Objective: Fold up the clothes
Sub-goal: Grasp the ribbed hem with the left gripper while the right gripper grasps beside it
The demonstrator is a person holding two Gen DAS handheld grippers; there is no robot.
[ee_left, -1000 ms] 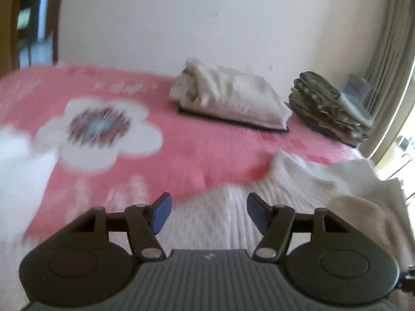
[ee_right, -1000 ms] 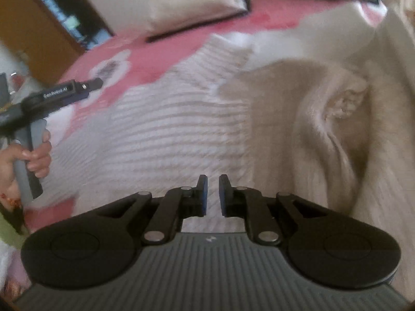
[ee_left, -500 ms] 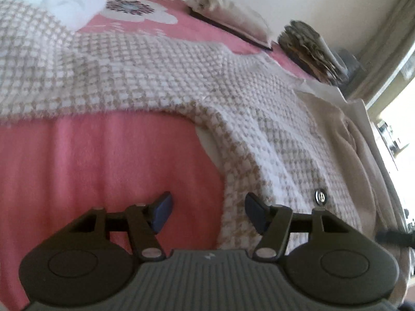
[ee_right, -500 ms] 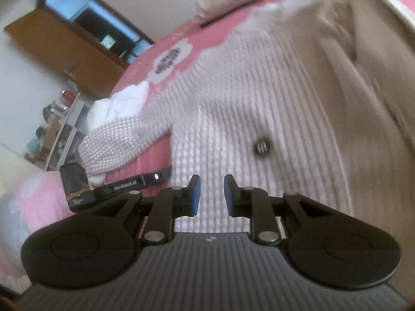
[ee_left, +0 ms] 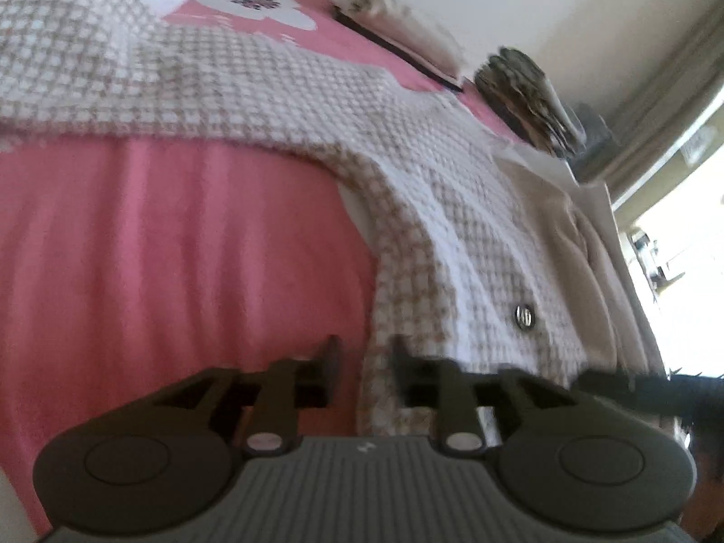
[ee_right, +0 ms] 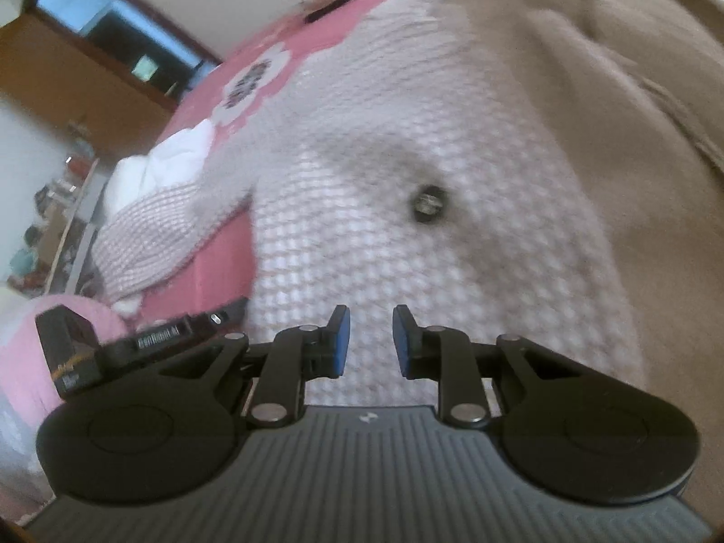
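A white-and-tan checked knit cardigan (ee_left: 452,190) lies spread on the pink bedspread (ee_left: 181,249), with a metal button (ee_left: 524,316) near its front edge. My left gripper (ee_left: 366,362) sits low at the cardigan's left hem. Its jaws are closing, and the hem's edge lies between the fingers without being pinched. In the right wrist view my right gripper (ee_right: 366,339) hovers over the cardigan (ee_right: 384,249) just below the button (ee_right: 427,203). Its blue pads (ee_right: 340,339) stand a little apart with nothing held.
A beige garment (ee_right: 611,90) lies along the cardigan's right side. A cream folded pile (ee_left: 407,40) and a grey stack (ee_left: 525,86) sit at the bed's far end. White cloth (ee_right: 163,163) is bunched by the sleeve. A wooden wardrobe (ee_right: 90,81) stands beyond the bed.
The left gripper dropped from looking across the bed to the cardigan's hem and its jaws narrowed. The right gripper moved in over the buttoned front and its jaws parted slightly.
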